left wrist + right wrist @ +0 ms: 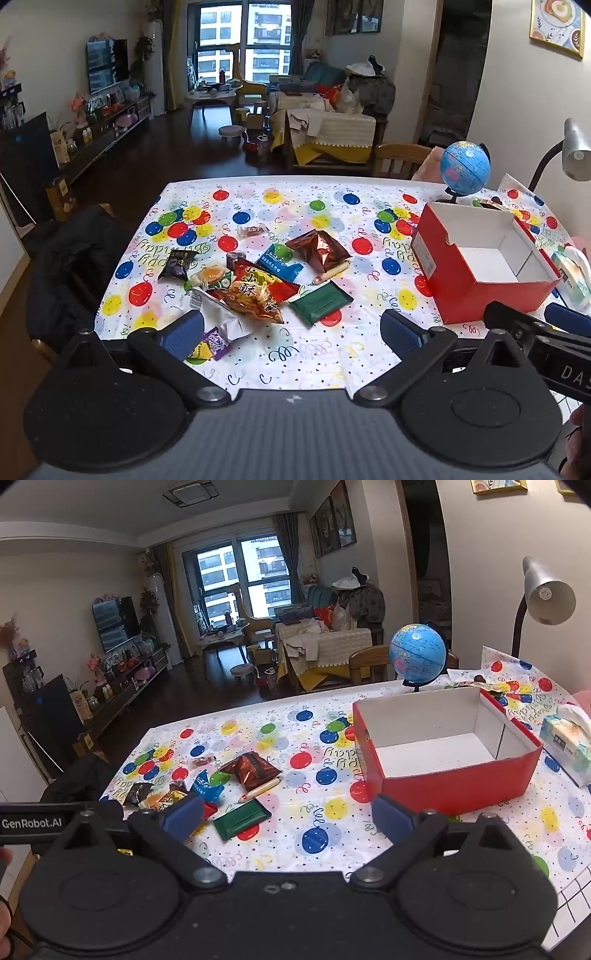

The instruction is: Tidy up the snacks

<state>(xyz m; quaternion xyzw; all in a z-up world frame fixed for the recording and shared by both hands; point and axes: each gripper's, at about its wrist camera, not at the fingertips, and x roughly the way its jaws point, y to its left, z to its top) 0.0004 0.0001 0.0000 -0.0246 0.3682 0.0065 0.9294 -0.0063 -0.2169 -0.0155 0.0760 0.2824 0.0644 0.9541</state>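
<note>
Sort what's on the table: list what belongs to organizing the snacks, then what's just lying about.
For the job:
- red box, empty
- green packet
- brown foil bag
- blue packet
- orange crisp bag
- black packet

Lying about:
- globe
- tissue pack
- desk lamp

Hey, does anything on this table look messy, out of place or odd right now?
Yes. The snack packets lie in a loose, overlapping heap on the tablecloth, while the red box beside them stands empty. One small wrapped candy sits apart from the pile. Nothing looks spilled or torn.
</note>
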